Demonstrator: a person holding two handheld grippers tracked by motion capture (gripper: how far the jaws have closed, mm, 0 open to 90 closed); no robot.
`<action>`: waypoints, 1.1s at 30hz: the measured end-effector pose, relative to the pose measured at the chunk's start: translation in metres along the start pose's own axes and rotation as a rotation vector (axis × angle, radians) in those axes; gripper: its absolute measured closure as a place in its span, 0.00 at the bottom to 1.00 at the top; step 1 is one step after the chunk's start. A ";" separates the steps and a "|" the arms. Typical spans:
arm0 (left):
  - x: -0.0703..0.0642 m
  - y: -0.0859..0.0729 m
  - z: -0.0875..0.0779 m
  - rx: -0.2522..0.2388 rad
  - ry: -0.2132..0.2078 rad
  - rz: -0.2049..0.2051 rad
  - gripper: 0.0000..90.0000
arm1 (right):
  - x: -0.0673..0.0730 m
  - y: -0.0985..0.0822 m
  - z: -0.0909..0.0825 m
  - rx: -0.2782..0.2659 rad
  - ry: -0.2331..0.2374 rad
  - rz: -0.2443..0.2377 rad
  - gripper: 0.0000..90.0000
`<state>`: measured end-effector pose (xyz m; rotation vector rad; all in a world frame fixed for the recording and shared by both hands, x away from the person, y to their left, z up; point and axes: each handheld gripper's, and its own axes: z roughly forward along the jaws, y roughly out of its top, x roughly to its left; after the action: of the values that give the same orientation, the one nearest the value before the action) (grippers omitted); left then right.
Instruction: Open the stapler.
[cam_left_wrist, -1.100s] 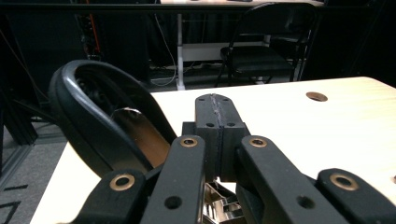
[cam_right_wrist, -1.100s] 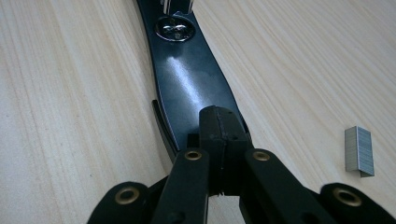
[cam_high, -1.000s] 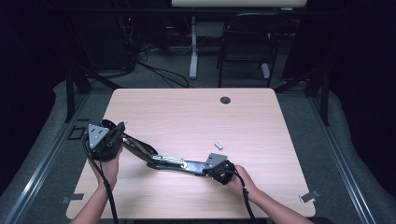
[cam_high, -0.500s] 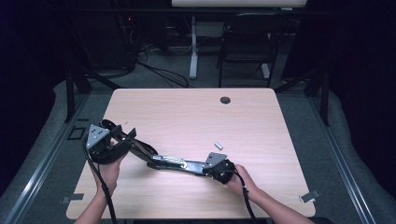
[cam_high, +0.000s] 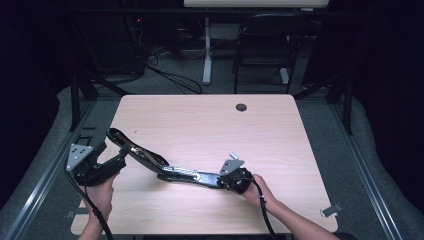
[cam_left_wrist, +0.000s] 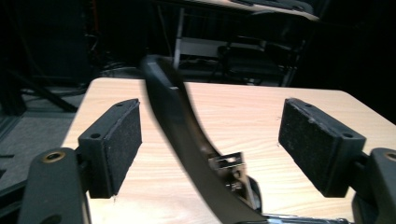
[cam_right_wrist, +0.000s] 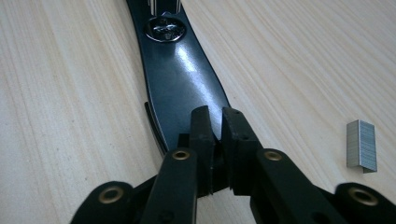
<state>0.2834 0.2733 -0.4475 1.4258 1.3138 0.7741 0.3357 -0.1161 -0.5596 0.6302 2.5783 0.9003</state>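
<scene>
Tabletop: light wood, rectangular, with a round dark grommet near the far edge, right of centre.

Stapler: long, black, opened out flat; lies across the near half of the tabletop, running from the left edge toward the near-right area. Its glossy black base arm lies flat on the wood, with a metal rivet showing farther along it. Its upper arm rises off the wood at the left end, curving up and away; blurred in the left gripper view. A metal staple channel shows near the middle.

Left gripper: held by the left hand at the left edge of the tabletop. Jaws spread wide, 1 pad on each side of the raised stapler arm; neither pad touches it.

Right gripper: held by the right hand near the near edge, right of centre. Jaws pressed close together, pinching the end of the flat base arm.

Staple strip: 1 small metal block of staples, lying on the wood just beside the right gripper, apart from the stapler; also seen in the high view, on the far side of the gripper.

Cables: 1 black cable trails from the right gripper off the near edge; 1 from the left gripper likewise.
</scene>
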 end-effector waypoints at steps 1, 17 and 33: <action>0.003 -0.001 0.000 0.004 0.007 -0.013 0.23 | -0.001 0.000 0.000 0.003 0.002 0.000 0.91; 0.017 -0.009 0.016 0.098 -0.015 -0.056 0.18 | -0.020 0.013 -0.010 0.082 0.114 0.094 0.54; 0.019 -0.014 0.028 0.193 -0.037 -0.032 0.15 | -0.070 0.025 -0.028 0.112 0.068 0.188 0.29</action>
<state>0.3090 0.2833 -0.4716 1.5591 1.4101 0.6098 0.3901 -0.1485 -0.5106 0.9009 2.6788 0.8516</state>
